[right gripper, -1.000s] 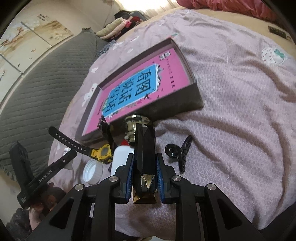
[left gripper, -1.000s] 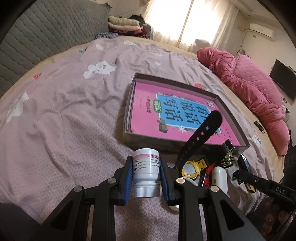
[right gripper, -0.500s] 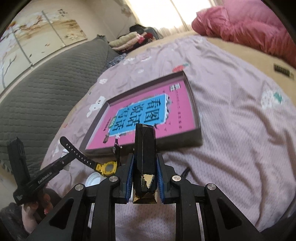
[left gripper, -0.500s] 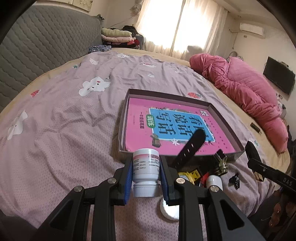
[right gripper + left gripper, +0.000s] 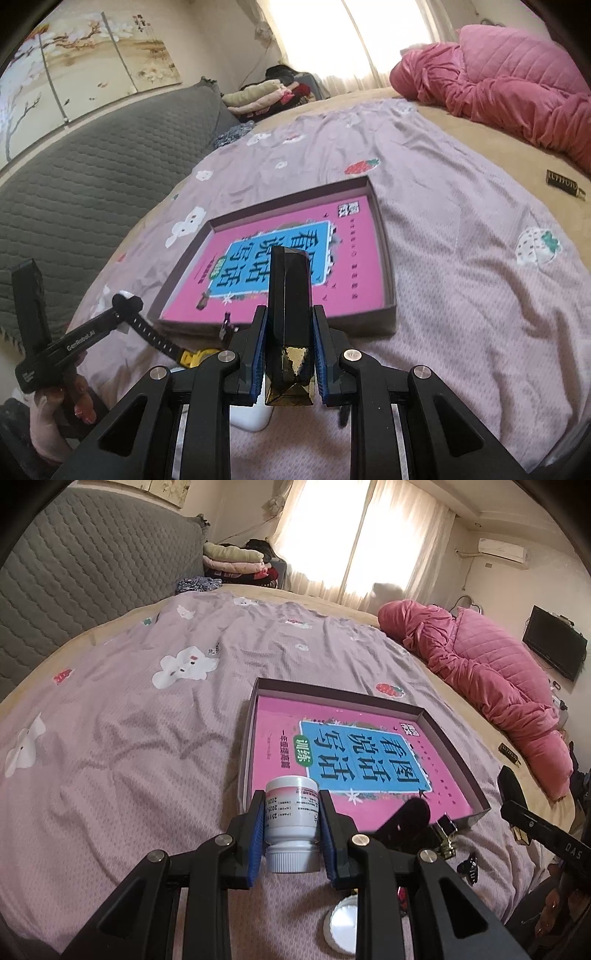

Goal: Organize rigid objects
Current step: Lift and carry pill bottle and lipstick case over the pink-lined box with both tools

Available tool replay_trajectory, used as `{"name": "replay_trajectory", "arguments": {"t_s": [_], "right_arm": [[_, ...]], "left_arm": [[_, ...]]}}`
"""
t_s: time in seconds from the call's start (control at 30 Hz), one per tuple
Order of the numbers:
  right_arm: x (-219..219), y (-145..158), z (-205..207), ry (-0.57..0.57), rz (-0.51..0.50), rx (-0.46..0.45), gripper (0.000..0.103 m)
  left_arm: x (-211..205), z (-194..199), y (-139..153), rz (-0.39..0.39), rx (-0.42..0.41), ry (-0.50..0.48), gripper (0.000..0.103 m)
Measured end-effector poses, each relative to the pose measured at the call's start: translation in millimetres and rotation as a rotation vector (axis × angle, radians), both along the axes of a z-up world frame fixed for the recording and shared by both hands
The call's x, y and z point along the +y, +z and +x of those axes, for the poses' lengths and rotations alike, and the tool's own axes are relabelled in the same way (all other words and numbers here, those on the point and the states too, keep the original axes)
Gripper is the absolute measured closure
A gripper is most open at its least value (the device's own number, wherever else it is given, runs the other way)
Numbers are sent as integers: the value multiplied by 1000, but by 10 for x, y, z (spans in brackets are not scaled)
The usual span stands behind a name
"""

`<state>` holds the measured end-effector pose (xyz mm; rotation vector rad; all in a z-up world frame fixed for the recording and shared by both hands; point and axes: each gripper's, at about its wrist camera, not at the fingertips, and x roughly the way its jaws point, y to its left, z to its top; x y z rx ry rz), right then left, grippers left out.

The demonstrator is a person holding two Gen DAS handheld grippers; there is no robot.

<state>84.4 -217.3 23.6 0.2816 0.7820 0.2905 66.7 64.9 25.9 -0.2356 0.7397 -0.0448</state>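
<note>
Two clamped fingers pairs, white bottle point(image 5: 291, 825) left, black bottle point(image 5: 289, 314) right, near tray point(image 5: 448, 731) edge.

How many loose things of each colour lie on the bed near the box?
White: 2, lid and case
Yellow: 1, watch
Black: 1, clip
Gold: 1, bottle
Total: 5

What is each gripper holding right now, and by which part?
Left gripper: a white plastic pill bottle, clamped across its labelled body, cap end nearest the camera. Right gripper: a black faceted bar with a gold end, pinched by its sides near that end.
</note>
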Motion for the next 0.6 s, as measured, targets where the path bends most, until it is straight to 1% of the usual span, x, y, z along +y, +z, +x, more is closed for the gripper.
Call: {"name": "replay_trajectory", "arguments": {"t_s": [0.4, 0.6], "right_arm": [[-38, 71, 215, -11, -19, -40, 81], [-34, 58, 335, -9, -30, -40, 81]], "left_arm": [[43, 283, -31, -17, -8, -2, 76], [65, 443, -101, -25, 15, -1, 76]]}}
